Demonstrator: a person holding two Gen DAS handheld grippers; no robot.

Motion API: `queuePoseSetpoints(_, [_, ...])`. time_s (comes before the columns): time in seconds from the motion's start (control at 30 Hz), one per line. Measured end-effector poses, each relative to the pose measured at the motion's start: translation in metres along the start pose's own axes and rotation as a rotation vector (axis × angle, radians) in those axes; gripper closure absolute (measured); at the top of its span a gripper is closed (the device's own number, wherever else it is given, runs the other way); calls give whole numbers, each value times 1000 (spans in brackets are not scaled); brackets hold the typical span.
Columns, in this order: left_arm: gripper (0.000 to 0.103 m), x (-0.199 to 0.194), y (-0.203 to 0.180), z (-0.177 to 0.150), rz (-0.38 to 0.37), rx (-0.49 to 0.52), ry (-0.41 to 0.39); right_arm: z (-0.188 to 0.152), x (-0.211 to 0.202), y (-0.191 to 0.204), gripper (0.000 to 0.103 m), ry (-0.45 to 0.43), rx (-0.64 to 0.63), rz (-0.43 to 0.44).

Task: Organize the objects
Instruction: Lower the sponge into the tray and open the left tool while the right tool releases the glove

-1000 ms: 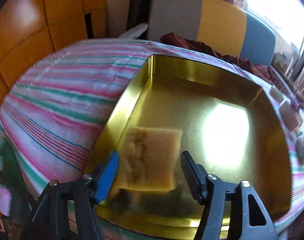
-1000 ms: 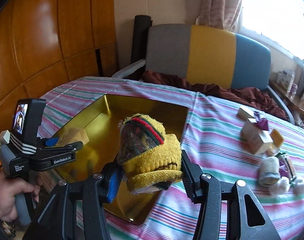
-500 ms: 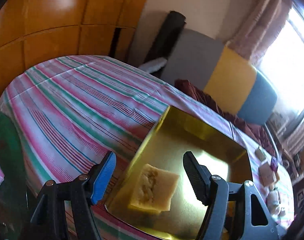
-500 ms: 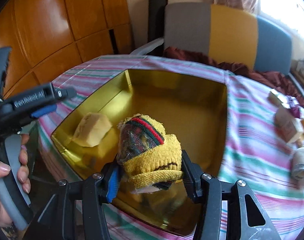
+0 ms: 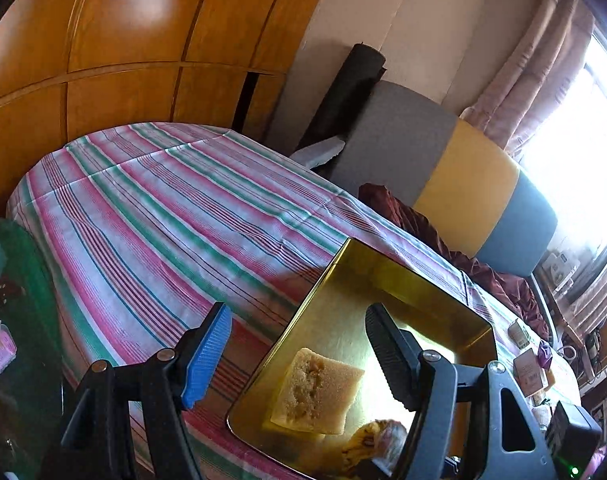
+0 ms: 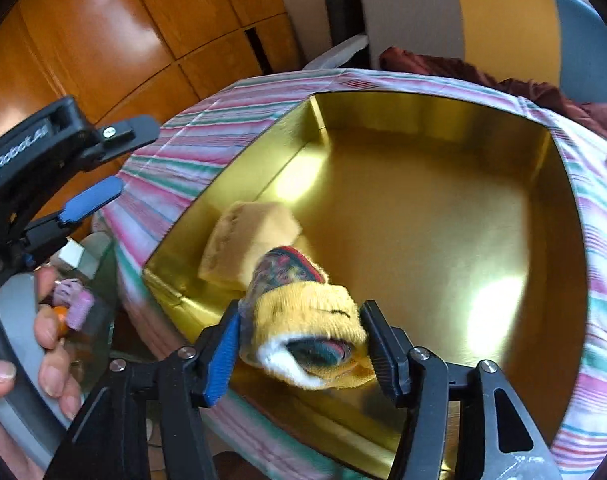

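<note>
A gold tin tray (image 6: 435, 184) lies on the striped tablecloth; it also shows in the left wrist view (image 5: 343, 280). A yellow sponge (image 6: 243, 240) lies in its near left corner, also seen in the left wrist view (image 5: 315, 394). My right gripper (image 6: 299, 352) is shut on a rolled yellow knitted sock (image 6: 303, 312), held low over the tray's near edge, beside the sponge. My left gripper (image 5: 299, 356) is open and empty, raised above the tray's left side; it shows in the right wrist view (image 6: 91, 200) too.
A striped tablecloth (image 5: 163, 216) covers the table. Small boxes and toys (image 5: 529, 364) lie at the far right of the table. A chair with grey, yellow and blue back (image 5: 463, 184) stands behind. Wooden panels line the left wall. A glass side table (image 5: 11, 320) is at left.
My left gripper has let go of the sponge and pulled back up and left. My right gripper has carried the sock forward and down over the tray, tilting toward it.
</note>
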State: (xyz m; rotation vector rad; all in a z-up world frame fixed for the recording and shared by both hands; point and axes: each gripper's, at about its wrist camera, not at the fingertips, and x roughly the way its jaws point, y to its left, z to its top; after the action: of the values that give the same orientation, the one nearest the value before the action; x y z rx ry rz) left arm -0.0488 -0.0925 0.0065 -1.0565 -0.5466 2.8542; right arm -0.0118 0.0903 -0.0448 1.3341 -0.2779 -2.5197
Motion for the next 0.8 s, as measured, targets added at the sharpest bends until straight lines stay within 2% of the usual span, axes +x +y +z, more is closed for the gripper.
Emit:
queuePoseSetpoints(0.13, [32,2,-2,-1,1,7,13,-5,-14,8,33,-40,-20,22])
queuePoseSetpoints(0.33, [32,3,-9,-7,-22,17,27,-6,-46,5,33,-116,-44,-13])
queuePoseSetpoints(0.57, [32,6,-29,-20,-90,55,74,-1,-85,-20,32,-210,-39,-103])
queuePoseSetpoints(0.8, [32,7,-64,-43,-181,156,136,-4,-116,-61,30,-264,11,-214])
